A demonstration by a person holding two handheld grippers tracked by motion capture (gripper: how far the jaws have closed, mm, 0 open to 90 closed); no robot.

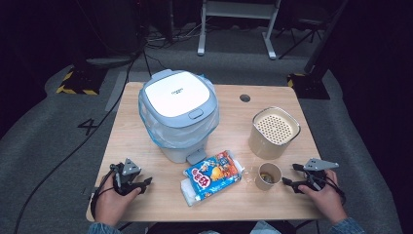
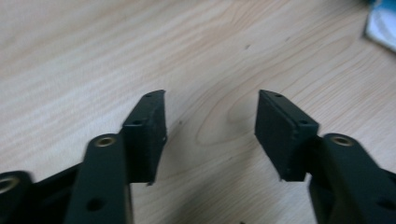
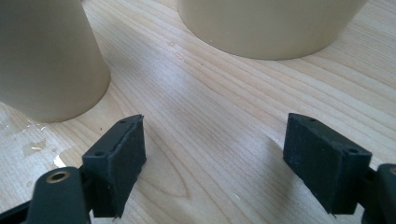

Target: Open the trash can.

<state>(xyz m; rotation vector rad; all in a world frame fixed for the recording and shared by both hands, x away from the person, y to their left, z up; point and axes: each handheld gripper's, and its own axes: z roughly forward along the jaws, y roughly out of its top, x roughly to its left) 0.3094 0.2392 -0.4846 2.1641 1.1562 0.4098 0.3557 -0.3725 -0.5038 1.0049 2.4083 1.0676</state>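
We see both the left gripper (image 1: pixel 146 184) and right gripper (image 1: pixel 288 175) resting wide apart and empty on the desk (image 1: pixel 146 131), the right beside a cup (image 1: pixel 268 176).

lid logo (image 1: pixel 176 90): too small to read | cup (image 1: pixel 269 175) contents: unclear | snack packet (image 2: pixel 382 21): cut off

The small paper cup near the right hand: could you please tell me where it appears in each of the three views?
High view: paper cup at lower right, left of the right hand-held gripper.
Left gripper view: not in it.
Right gripper view: upper left, beyond the left jaw.
Shared landmark: the tall beige canister behind the cup.
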